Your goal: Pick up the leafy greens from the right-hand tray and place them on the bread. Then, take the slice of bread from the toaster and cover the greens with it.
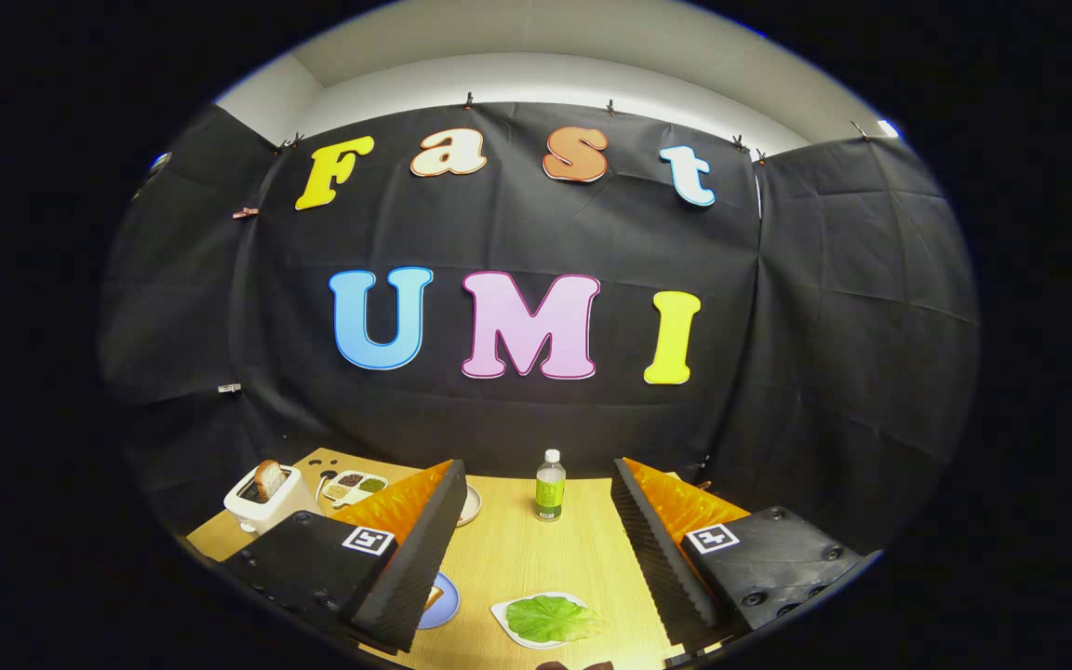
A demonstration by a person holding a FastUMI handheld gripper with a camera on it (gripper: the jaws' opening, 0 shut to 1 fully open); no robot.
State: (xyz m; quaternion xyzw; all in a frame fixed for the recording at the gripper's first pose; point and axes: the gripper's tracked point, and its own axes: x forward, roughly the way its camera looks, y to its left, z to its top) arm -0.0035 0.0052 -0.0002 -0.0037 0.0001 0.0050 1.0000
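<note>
My gripper (536, 549) is open above the wooden table (517, 549), with nothing between its fingers. A green leaf (550, 618) lies on a small white tray (504, 618) low between the fingers, nearer the right one. A blue plate (444, 596) peeks out from behind the left finger; a bit of bread on it shows at the finger's edge. Beyond the left finger stands a white toaster (261, 504) with a slice of bread (268, 479) sticking up from its slot.
A small bottle with a green label (550, 486) stands at the table's far side, between the fingers. A white compartment tray of seeds and grains (355, 486) lies right of the toaster, and a white dish rim (471, 505) shows by the left finger. The black cloth wall stands behind the table.
</note>
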